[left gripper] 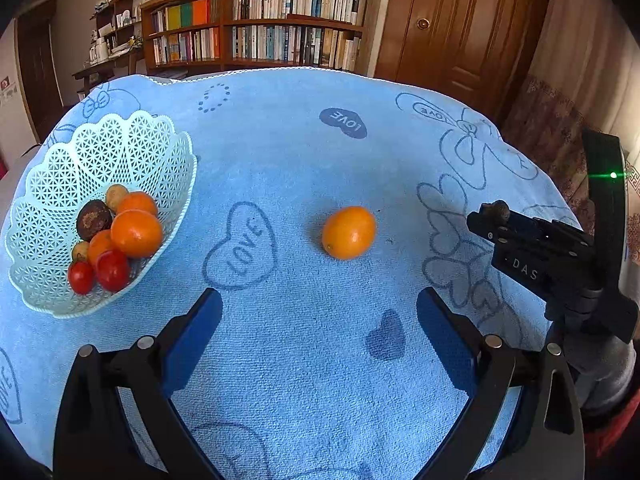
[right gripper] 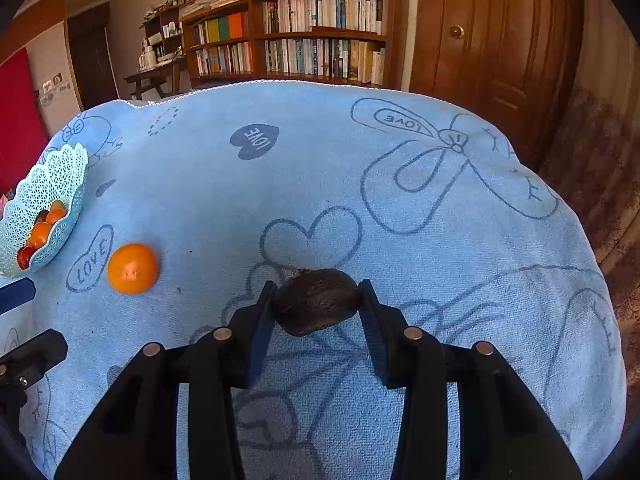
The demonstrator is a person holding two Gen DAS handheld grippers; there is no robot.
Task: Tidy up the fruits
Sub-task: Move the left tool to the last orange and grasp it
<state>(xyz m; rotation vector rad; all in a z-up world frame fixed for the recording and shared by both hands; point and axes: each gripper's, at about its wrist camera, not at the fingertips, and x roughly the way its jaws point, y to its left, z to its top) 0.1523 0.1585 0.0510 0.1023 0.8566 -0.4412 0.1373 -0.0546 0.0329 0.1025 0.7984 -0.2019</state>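
Observation:
A pale green lattice basket [left gripper: 120, 148] sits at the left of the blue towel, holding oranges, red tomatoes, a dark brown fruit and small tan fruits. One loose orange [left gripper: 349, 233] lies mid-towel, ahead of my left gripper [left gripper: 320, 312], which is open with nothing between its fingers. My right gripper [right gripper: 318, 304] is shut on a dark brown fruit [right gripper: 316, 302], held just above the towel. From the left wrist view the right gripper [left gripper: 494, 216] shows at the right edge. The orange [right gripper: 133, 269] and the basket [right gripper: 60, 184] lie far left in the right wrist view.
The blue towel [left gripper: 304, 152] with "LOVE" hearts covers a rounded table whose far edge drops off toward a bookshelf [left gripper: 260, 24] and a wooden door [left gripper: 460, 20]. The left gripper's blue finger tip [right gripper: 16, 294] pokes in at the right wrist view's left edge.

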